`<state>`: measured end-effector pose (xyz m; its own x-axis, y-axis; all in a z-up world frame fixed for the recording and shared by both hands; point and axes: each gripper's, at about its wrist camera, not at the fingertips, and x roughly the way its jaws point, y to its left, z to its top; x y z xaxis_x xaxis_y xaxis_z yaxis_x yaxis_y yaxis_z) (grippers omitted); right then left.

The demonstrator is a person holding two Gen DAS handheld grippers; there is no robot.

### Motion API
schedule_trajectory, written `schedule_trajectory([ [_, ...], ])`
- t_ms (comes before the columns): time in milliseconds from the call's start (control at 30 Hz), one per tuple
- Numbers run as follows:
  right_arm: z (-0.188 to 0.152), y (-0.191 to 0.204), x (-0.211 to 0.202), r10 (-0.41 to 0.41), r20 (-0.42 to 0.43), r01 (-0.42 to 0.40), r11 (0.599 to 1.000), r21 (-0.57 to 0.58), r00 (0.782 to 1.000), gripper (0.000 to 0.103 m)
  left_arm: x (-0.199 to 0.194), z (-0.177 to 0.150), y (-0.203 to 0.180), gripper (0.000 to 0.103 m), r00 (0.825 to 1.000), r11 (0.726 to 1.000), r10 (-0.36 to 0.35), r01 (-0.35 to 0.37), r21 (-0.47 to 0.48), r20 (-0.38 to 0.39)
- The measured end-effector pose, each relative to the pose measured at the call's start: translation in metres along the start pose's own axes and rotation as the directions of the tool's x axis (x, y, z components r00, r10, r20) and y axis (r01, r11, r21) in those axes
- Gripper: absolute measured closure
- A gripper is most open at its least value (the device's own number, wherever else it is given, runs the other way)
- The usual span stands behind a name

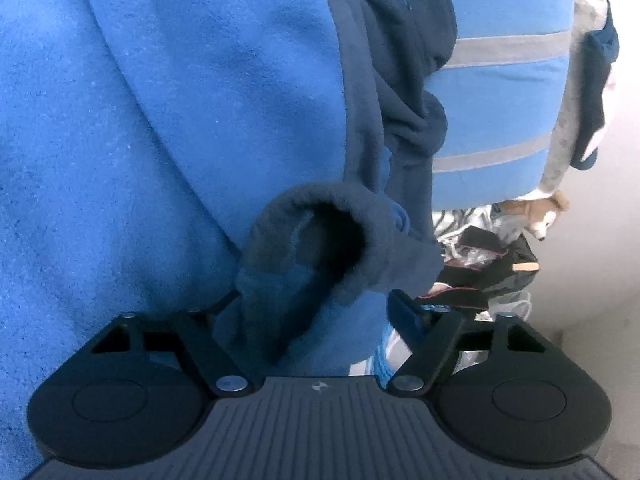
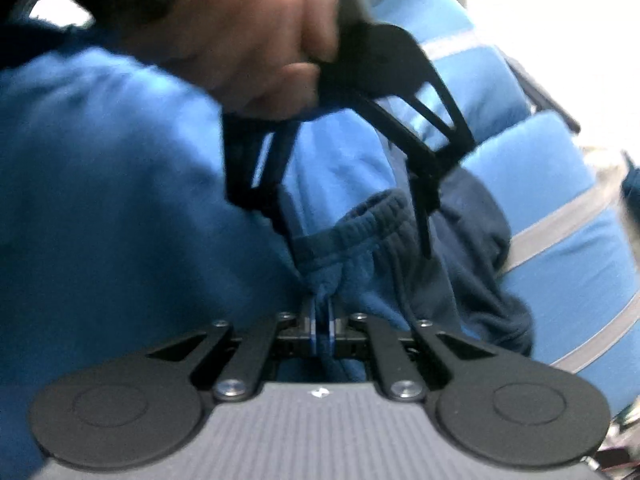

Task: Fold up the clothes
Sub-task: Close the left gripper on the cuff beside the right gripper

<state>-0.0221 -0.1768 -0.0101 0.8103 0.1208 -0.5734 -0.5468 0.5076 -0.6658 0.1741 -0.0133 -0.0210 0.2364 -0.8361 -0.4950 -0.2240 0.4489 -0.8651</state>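
Note:
A navy fleece garment (image 1: 400, 80) with a ribbed elastic band (image 2: 380, 216) and a drawstring lies bunched on light blue fabric. In the left wrist view its rolled dark opening (image 1: 320, 240) sits between the fingers of my left gripper (image 1: 316, 300); the jaws stand wide, the left finger is hidden behind the cloth and the right fingertip (image 1: 404, 312) is bare. The right wrist view shows the left gripper (image 2: 356, 240), held by a person's hand (image 2: 256, 40), straddling the band. My right gripper (image 2: 322, 316) is shut on a pinch of the navy fabric just below the band.
A light blue fleece blanket (image 1: 160, 120) fills the left side. Blue cushions with grey stripes (image 1: 500, 100) (image 2: 560, 260) lie to the right. Beyond them are a plush dog (image 1: 536, 212), dark bags and plastic clutter (image 1: 488, 272), and a pale floor (image 1: 600, 260).

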Motion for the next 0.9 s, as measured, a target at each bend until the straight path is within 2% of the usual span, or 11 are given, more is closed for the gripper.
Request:
schedule_trajectory([
  [100, -0.003, 0.011, 0.000, -0.031, 0.001, 0.031, 0.998, -0.048, 1.000, 0.097, 0.001, -0.003, -0.003, 0.047, 0.999, 0.999, 0.035, -0.035, 0.022, 0.000],
  [300, -0.006, 0.019, -0.002, -0.047, 0.003, 0.048, 0.995, -0.085, 0.999, 0.097, 0.002, -0.003, -0.002, 0.050, 1.000, 1.000, 0.016, -0.016, 0.012, 0.010],
  [367, -0.006, 0.020, -0.004, -0.051, 0.003, 0.051, 0.994, -0.094, 0.999, 0.097, 0.002, -0.002, -0.001, 0.058, 1.000, 1.000, 0.013, -0.013, 0.009, 0.011],
  [533, -0.005, 0.018, -0.008, -0.072, 0.004, 0.073, 0.993, -0.091, 0.997, 0.095, -0.003, -0.003, -0.007, 0.087, 1.000, 0.998, 0.018, -0.019, 0.065, 0.023],
  [567, -0.005, 0.017, -0.010, -0.087, 0.006, 0.087, 0.993, -0.083, 0.996, 0.075, -0.005, -0.004, -0.011, 0.089, 0.999, 0.996, 0.011, -0.014, 0.083, 0.031],
  [600, -0.004, 0.016, -0.012, -0.105, 0.007, 0.105, 0.992, -0.071, 0.994, 0.072, -0.008, -0.004, -0.015, 0.090, 0.999, 0.995, 0.004, -0.008, 0.101, 0.039],
  [667, -0.003, 0.014, -0.017, -0.152, 0.012, 0.152, 0.987, -0.045, 0.988, 0.047, -0.011, -0.004, -0.022, 0.090, 0.999, 0.992, -0.012, 0.007, 0.122, 0.046],
  [733, -0.003, 0.012, -0.021, -0.168, 0.019, 0.169, 0.985, -0.036, 0.986, 0.041, -0.012, -0.004, -0.025, 0.090, 0.999, 0.992, -0.019, 0.013, 0.124, 0.046],
  [900, -0.002, 0.018, -0.013, -0.238, 0.019, 0.239, 0.966, -0.096, 0.971, 0.040, -0.012, -0.004, -0.024, 0.090, 0.999, 0.996, -0.028, 0.025, 0.091, 0.036],
])
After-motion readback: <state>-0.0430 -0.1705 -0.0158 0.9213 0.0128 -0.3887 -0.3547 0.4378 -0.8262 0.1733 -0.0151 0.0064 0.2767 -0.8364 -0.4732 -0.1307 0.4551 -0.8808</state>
